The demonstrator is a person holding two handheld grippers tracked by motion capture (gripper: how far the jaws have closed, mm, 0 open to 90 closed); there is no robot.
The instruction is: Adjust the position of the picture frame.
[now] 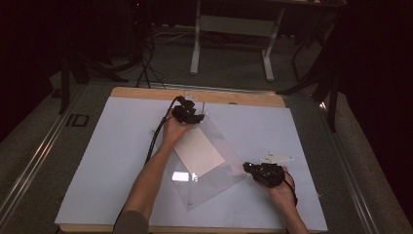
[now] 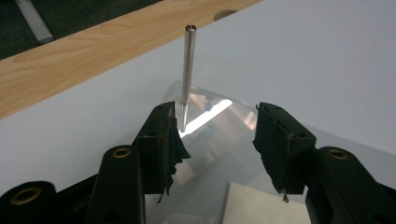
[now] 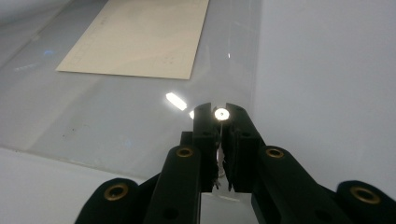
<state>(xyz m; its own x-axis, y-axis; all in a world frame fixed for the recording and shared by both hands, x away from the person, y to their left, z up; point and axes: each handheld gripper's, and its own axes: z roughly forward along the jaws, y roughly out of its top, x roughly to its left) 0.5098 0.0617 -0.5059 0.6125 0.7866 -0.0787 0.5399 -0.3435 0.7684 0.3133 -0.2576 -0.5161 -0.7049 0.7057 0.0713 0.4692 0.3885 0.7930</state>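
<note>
A clear plastic sheet [image 1: 214,181] lies skewed on the white table top [image 1: 107,161], with a cream paper card [image 1: 198,151] on it. My left gripper [image 1: 192,116] is at the sheet's far corner. In the left gripper view it [image 2: 215,122] stands open over that corner [image 2: 224,140], and a thin upright metal post [image 2: 188,70] touches the inner face of one jaw. My right gripper [image 1: 249,168] is at the sheet's right corner. In the right gripper view it [image 3: 221,117] is shut on a shiny round-topped metal post [image 3: 221,113], with the sheet [image 3: 116,112] and card [image 3: 140,37] beyond.
A small white piece [image 1: 276,157] lies on the table just beyond my right gripper. A wooden board edge [image 1: 146,92] runs along the far side of the white top. Past it are carpet, cables and a table frame [image 1: 197,44].
</note>
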